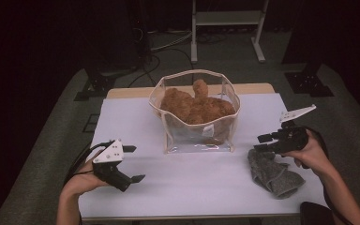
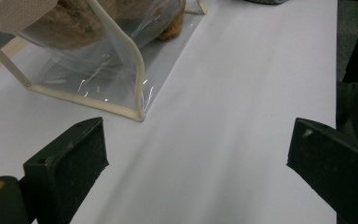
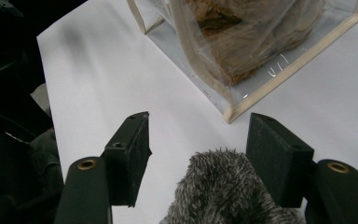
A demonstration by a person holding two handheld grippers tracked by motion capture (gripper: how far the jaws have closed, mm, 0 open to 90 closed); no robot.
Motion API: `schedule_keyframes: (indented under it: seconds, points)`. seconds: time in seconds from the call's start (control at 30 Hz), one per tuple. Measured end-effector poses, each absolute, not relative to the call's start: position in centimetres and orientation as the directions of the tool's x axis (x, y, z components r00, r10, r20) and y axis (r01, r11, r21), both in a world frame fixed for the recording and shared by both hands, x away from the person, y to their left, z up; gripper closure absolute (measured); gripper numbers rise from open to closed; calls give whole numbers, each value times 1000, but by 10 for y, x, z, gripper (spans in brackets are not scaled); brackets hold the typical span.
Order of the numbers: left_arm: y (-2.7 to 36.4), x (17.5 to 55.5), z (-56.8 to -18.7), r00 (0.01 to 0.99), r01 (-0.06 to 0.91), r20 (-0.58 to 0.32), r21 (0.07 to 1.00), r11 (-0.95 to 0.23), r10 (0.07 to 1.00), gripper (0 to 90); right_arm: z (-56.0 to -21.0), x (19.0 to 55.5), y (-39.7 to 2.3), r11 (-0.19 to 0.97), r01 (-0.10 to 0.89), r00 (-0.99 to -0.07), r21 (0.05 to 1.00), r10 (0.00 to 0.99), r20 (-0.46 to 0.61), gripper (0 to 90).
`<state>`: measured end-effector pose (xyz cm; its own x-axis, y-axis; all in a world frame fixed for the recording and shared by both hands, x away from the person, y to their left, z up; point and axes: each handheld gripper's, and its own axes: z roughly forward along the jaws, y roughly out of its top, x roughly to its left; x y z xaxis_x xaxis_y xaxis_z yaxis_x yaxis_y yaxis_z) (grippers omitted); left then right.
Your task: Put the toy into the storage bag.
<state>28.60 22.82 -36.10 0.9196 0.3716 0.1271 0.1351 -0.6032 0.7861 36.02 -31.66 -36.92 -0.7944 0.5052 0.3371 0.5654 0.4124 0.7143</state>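
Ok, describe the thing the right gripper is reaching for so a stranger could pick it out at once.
Start at the clear plastic bag of brown plush in the middle of the white table. Look right of it toward the near edge: the grey fuzzy cloth lies crumpled there, under the right gripper. It is the one loose grey item lying outside the bag.

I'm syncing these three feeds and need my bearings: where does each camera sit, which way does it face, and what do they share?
High view: above the person's side, facing forward and down on the table; both forearms, left gripper, right gripper.
Left gripper view: on the left gripper, facing the clear bag; open jaws.
Right gripper view: on the right gripper, over the grey cloth; open jaws.
All share the clear bag.
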Motion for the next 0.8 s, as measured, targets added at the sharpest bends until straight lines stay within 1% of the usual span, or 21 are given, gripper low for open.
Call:
schedule_keyframes:
  seconds: [0.8]
  points:
    - [229, 287, -362, 919, 146, 116, 787, -599, 376, 38, -398, 342, -322, 358, 598, -772, 717, 496, 397, 368]
